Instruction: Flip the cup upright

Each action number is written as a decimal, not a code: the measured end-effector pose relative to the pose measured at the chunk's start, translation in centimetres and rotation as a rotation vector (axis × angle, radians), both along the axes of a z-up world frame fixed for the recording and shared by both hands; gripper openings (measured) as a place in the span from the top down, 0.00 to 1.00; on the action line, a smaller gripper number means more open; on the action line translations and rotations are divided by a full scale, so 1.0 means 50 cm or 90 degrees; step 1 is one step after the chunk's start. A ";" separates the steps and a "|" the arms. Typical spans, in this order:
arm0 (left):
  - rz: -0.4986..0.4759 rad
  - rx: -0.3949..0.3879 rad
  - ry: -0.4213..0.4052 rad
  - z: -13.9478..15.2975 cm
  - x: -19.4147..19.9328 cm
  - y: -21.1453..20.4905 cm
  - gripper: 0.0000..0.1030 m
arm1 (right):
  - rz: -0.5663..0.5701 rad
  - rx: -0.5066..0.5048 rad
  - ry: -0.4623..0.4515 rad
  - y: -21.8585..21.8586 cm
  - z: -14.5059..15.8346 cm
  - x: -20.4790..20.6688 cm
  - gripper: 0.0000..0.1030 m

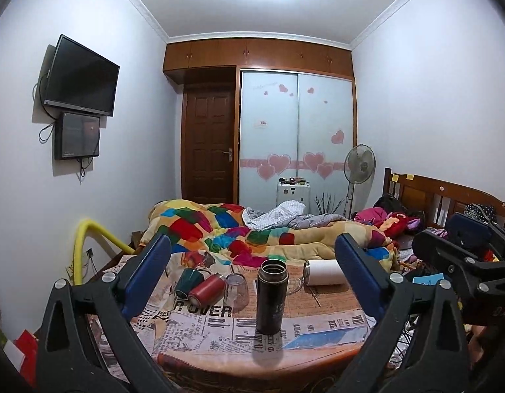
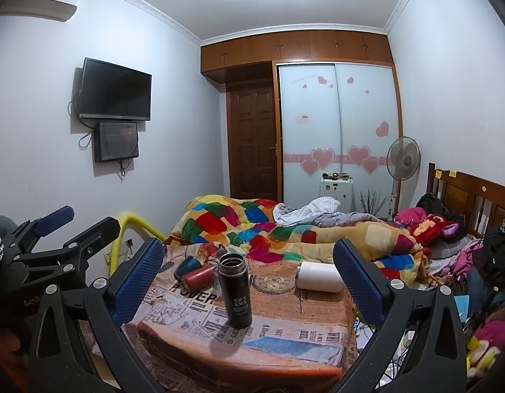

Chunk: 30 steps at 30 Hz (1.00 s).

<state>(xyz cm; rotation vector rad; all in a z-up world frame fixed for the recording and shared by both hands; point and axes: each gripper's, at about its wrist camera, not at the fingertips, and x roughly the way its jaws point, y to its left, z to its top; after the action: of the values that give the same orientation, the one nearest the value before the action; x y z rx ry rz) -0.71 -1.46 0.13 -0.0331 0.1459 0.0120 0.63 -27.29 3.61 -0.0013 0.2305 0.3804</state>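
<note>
A black flask cup (image 1: 271,296) stands upright, mouth open, on the newspaper-print tablecloth (image 1: 219,330); it also shows in the right wrist view (image 2: 235,290). A white cup (image 1: 325,272) (image 2: 319,276) lies on its side at the back right. A green cup (image 1: 187,281) (image 2: 187,267), a red cup (image 1: 206,290) (image 2: 199,277) and a clear glass (image 1: 236,290) lie at the back left. My left gripper (image 1: 252,281) is open and empty, held back from the black cup. My right gripper (image 2: 249,285) is open and empty too.
A clear glass dish (image 2: 273,283) sits behind the black cup. A bed with a colourful quilt (image 1: 252,232) lies beyond the table. The right gripper (image 1: 465,262) shows at the left view's right edge, the left gripper (image 2: 56,245) at the right view's left edge.
</note>
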 end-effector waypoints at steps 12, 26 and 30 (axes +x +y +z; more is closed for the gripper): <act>-0.003 -0.005 0.003 -0.004 0.006 0.000 0.02 | 0.000 -0.002 -0.006 0.002 0.004 -0.003 0.00; -0.004 -0.005 -0.001 -0.011 0.007 0.002 0.02 | 0.001 0.000 -0.007 -0.004 0.004 -0.003 0.00; -0.005 -0.006 0.000 -0.010 0.007 0.002 0.02 | 0.002 0.000 -0.006 -0.005 0.003 -0.003 0.00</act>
<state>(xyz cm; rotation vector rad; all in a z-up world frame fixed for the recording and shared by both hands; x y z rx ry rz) -0.37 -1.34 -0.40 -0.0425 0.1454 0.0042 0.50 -27.53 3.78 -0.0038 0.2206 0.3835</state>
